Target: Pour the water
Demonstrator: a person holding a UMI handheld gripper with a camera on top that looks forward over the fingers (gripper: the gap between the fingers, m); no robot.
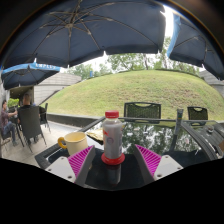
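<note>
A clear plastic bottle [113, 135] with a red cap and a red band at its foot stands upright on the dark glass table [165, 135]. It stands between my fingers with a gap at each side. My gripper [113, 153] is open, with its magenta pads [81, 160] to the left and right of the bottle's foot. A yellow cup [74, 144] stands on the table just ahead of the left finger, to the left of the bottle.
Dark patio chairs [142, 110] stand beyond the table and one chair [31, 122] stands at the left, near a seated person [7, 118]. Blue umbrellas [90, 30] hang overhead. A grassy slope [140, 90] rises behind.
</note>
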